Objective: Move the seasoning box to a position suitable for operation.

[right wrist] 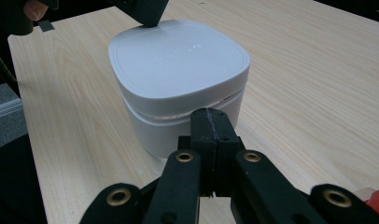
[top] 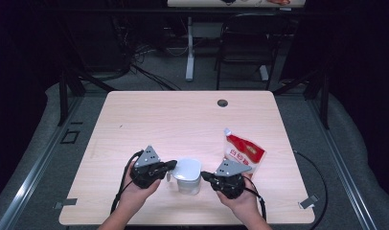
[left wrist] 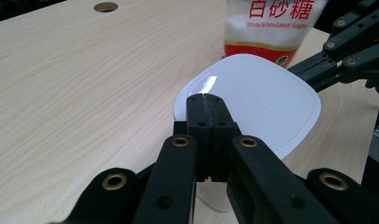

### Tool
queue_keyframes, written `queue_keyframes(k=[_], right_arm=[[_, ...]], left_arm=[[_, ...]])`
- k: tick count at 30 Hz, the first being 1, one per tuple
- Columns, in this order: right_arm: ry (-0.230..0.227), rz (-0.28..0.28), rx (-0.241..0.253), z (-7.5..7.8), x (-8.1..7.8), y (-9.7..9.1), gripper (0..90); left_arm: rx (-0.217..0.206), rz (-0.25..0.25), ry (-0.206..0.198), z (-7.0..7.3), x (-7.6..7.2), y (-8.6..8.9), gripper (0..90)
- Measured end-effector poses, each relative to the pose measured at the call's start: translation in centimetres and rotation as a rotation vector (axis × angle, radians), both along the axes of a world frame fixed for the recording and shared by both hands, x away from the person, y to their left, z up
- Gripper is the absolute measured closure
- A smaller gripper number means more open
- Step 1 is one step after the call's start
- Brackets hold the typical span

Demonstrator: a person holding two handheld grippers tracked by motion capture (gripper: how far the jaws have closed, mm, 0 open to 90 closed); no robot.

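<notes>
Here, at the near edge of the table (top: 135,115), my left gripper (top: 170,165) has its jaws pressed together with nothing between them, and its tip sits right at the left rim of the white lidded container (top: 188,175); in the left gripper view the tip (left wrist: 205,103) lies over the lid (left wrist: 262,100). The container stands upright between my two hands, lid on. To its right, my right gripper (top: 204,176) is likewise pressed together and empty, its tip (right wrist: 211,119) just at the container's side wall (right wrist: 164,133). Beyond that hand, a red-and-white sugar pouch (top: 245,151) lies on the wood.
</notes>
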State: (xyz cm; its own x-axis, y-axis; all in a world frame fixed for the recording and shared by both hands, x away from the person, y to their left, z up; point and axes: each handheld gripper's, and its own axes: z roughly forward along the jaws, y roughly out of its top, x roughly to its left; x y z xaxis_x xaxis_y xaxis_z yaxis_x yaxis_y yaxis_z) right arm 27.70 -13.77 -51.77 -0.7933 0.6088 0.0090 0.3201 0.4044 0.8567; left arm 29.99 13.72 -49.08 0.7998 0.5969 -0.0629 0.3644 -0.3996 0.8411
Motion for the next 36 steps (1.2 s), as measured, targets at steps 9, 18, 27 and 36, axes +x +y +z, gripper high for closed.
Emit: queue_keyframes(k=[9,18,27,36], right_arm=[[-0.003,0.000,0.000,0.1,-0.1,0.1,90.0],[0.002,0.003,0.008,0.3,0.0,0.1,90.0],[-0.005,0.001,0.025,0.3,0.1,0.2,90.0],[-0.005,-0.001,0.025,0.3,0.1,0.2,89.7]], left_arm=[[0.039,0.020,-0.008,0.7,-0.1,1.1,90.0],[0.058,0.041,0.020,-1.0,-0.9,2.8,90.0],[0.058,0.027,0.024,-2.2,-1.3,2.7,87.3],[0.066,0.012,0.038,-3.1,-1.3,2.6,82.4]])
